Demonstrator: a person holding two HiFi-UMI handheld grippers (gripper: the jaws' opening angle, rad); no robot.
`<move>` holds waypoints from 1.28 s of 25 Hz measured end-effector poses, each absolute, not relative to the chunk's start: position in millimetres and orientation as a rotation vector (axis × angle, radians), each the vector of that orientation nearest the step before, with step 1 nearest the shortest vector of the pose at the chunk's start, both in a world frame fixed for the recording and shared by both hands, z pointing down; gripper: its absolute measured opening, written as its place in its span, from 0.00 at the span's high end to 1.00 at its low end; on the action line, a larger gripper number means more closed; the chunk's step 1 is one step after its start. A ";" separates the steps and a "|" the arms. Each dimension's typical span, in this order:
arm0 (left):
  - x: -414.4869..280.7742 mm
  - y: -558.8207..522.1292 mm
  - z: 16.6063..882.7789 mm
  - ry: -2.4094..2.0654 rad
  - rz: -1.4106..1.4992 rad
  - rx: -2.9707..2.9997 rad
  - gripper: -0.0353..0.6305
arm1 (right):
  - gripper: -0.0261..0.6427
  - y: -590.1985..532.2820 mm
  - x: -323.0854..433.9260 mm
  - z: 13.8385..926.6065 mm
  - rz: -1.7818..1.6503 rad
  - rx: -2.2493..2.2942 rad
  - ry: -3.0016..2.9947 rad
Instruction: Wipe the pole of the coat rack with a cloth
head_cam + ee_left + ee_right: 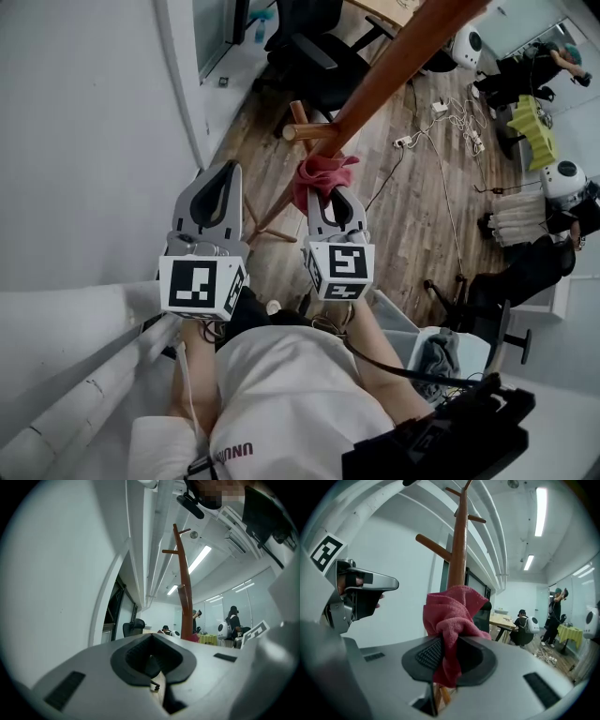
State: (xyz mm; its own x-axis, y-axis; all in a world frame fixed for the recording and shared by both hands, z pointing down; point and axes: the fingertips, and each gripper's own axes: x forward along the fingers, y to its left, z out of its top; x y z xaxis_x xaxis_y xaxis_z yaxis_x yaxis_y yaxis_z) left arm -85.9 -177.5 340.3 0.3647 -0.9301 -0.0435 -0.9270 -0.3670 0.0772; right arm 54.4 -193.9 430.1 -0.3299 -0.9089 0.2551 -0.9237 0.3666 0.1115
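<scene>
**A:** Which step are you on?

**B:** Wiping, as I read it. My right gripper (335,195) is clenched on the red cloth (323,173). The bunched cloth sits at the pole (398,66), just under the lowest peg (307,132).

**A:** And the other one?

**B:** My left gripper (225,173) has its jaws together with nothing between them. It hangs beside the right one, clear of the pole.

**A:** What does the next move call for?

**B:** I think I need to keep the cloth pressed to the wood and slide it along the pole. I'd hold the grip firm so the cloth doesn't slip out. The peg sits right above the cloth, so going that way means working around it.

**A:** Anything you can't see?

**B:** The spot where cloth meets pole. The bunch covers it in the right gripper view, so contact is my guess. In the head view the pole runs off the top edge. The rack's legs (270,222) mostly hide behind my grippers there. I can't make out dust or marks on the wood.
</scene>
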 end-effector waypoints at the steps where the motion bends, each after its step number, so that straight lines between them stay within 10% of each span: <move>1: -86.4 -177.2 341.7 -1.743 -0.121 2.559 0.93 | 0.86 -193.9 54.0 432.8 0.081 1.622 -2.353; 32: -95.2 -175.8 365.9 -1.724 -0.095 2.504 0.93 | 0.85 -193.1 54.0 506.4 0.227 1.532 -2.219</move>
